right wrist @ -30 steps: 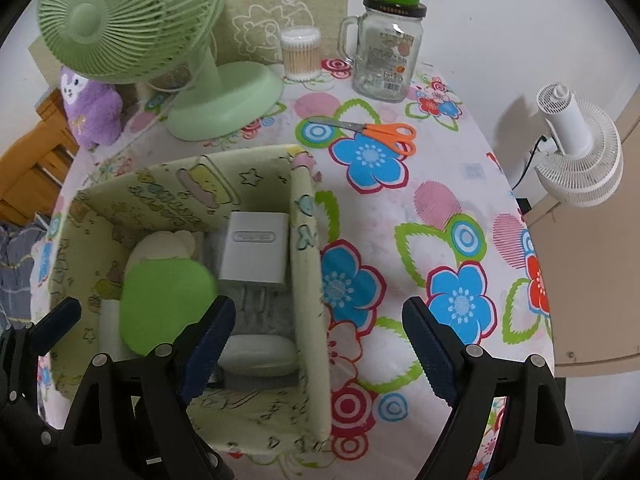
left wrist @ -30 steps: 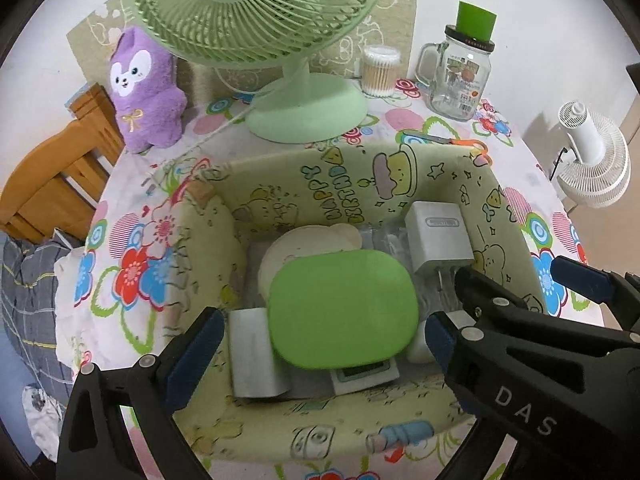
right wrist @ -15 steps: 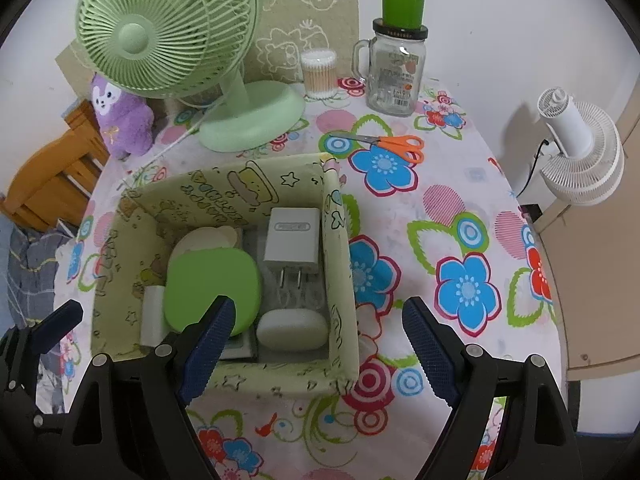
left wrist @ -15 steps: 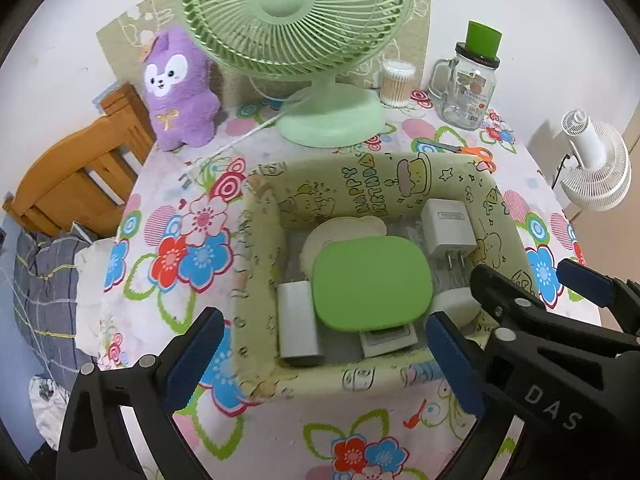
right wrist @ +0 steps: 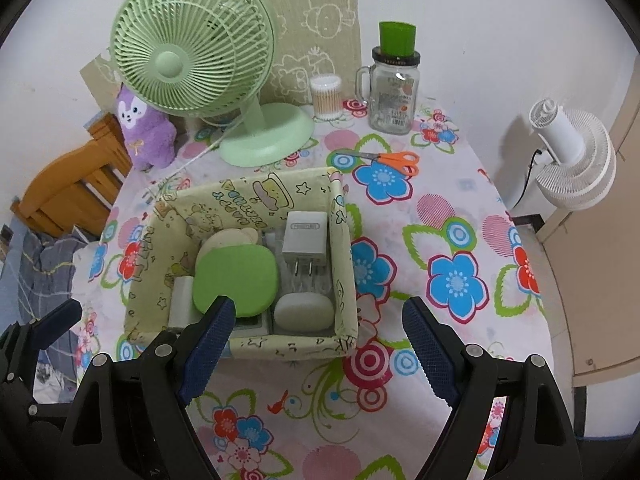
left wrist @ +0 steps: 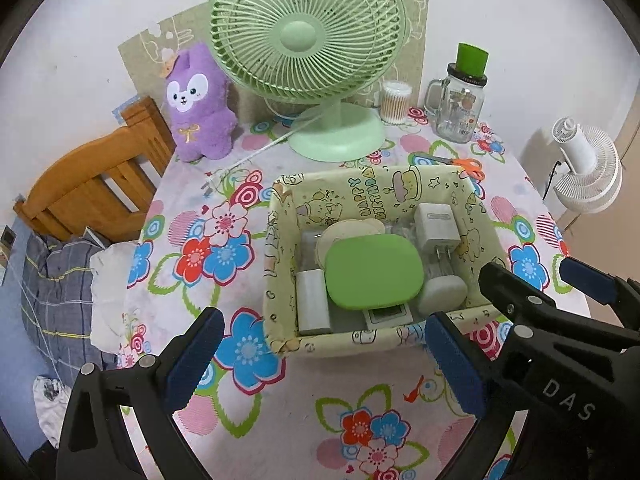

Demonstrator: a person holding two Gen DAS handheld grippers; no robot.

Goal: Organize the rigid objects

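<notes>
Storage box (left wrist: 384, 336) of pale yellow cartoon-print fabric sits in the middle of the flowered tablecloth (left wrist: 188, 256), its four soft walls upright and its top open. Behind it, clear of its far wall, stands the green desk fan (left wrist: 308, 36), whose round base lies just beyond the box rim. A purple plush toy (left wrist: 198, 104) sits to the left of the fan near the table's back edge, and a wooden chair (left wrist: 92, 188) stands past the table's left edge. A white fan (right wrist: 568, 156) stands beyond the right edge, off the table.

The left gripper (left wrist: 320, 364) hangs over the bare cloth in front of the box's near wall, blue-padded jaws spread wide with nothing between them. The right gripper (right wrist: 316, 348) is likewise wide apart and empty, over the box's near right corner. Bare cloth lies to the left, right and front of the box.

Inside the box, a green rounded case (left wrist: 374, 272) lies on top in the centre, overlapping a cream round piece (left wrist: 344, 232) behind it and a small flat item under its near edge. A white charger (right wrist: 306, 238) lies along the right wall, prongs pointing toward the near side. A white oval object (right wrist: 304, 310) fills the near right corner, and a grey block (left wrist: 312, 306) lies along the left wall.

At the back right, a glass mug jar (right wrist: 394, 92) with a green top stands beside a tub of cotton swabs (right wrist: 326, 96); orange scissors (right wrist: 390, 160) lie flat between the jar and the box.
</notes>
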